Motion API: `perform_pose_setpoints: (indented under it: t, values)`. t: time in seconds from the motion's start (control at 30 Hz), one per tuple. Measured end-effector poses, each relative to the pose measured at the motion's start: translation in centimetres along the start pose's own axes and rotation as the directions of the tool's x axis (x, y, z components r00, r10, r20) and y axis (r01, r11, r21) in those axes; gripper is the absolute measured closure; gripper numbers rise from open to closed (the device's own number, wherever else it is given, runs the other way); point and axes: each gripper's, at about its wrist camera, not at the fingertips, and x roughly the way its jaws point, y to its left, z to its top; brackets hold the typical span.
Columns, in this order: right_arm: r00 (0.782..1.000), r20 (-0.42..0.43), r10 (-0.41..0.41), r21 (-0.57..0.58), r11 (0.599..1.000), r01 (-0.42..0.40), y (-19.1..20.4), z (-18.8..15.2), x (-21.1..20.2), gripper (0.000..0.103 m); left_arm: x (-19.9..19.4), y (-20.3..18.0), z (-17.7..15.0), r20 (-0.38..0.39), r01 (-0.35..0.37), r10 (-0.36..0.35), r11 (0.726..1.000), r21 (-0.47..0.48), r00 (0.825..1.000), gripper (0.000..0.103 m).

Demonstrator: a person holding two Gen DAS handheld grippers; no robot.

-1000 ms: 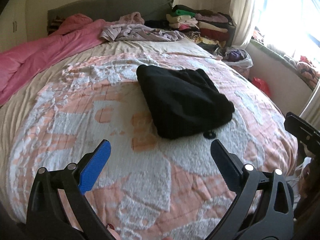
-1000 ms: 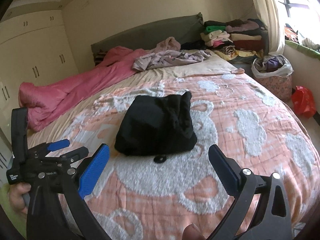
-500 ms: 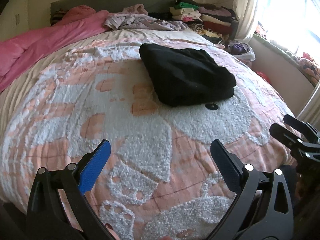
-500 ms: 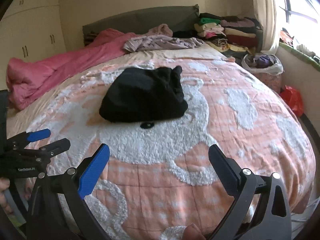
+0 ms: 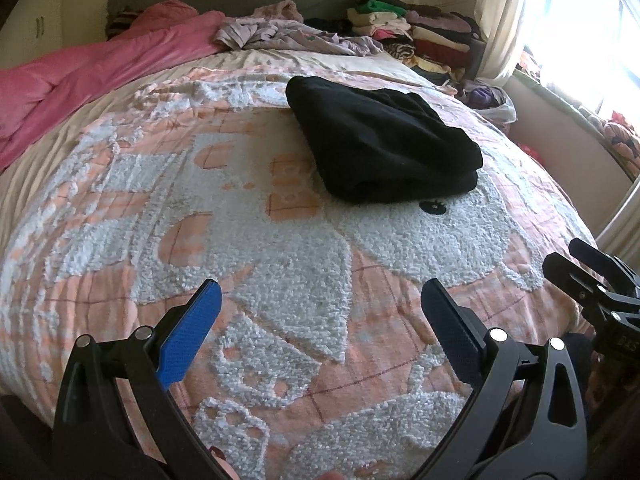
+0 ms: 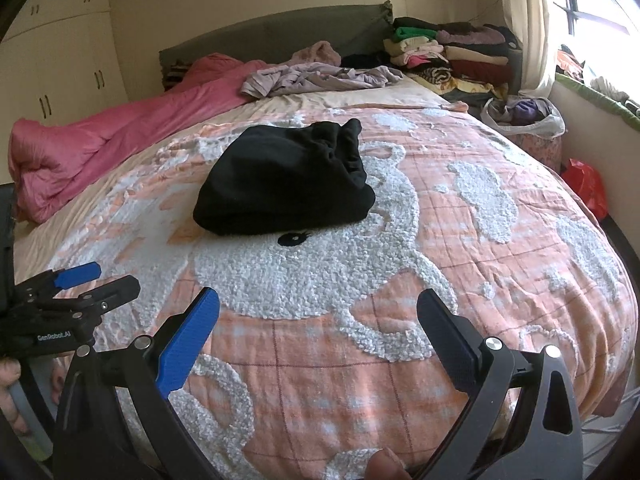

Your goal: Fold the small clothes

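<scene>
Red bag (image 6: 585, 186) (right wrist view only)

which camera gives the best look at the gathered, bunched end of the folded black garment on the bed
The right wrist view: the folded black fabric garment shows its gathered end, puckers facing the camera. The left wrist view shows the same garment mainly as smooth stacked layers, with that end turned away toward the headboard.

Bright window (image 5: 580, 20) glare, sharp focus, fisheye-bent edges
</scene>
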Motion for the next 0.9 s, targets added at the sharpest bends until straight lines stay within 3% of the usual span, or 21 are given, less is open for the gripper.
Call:
perform_pose_setpoints:
  t: [0.9]
  values:
    - [1.0,0.007,-0.012,0.004,1.0,0.012,-0.29,-0.06,-0.54,0.004,-0.75,-0.12,0.12,0.016,-0.044,0.044,0.999,0.001,0.999,0.009]
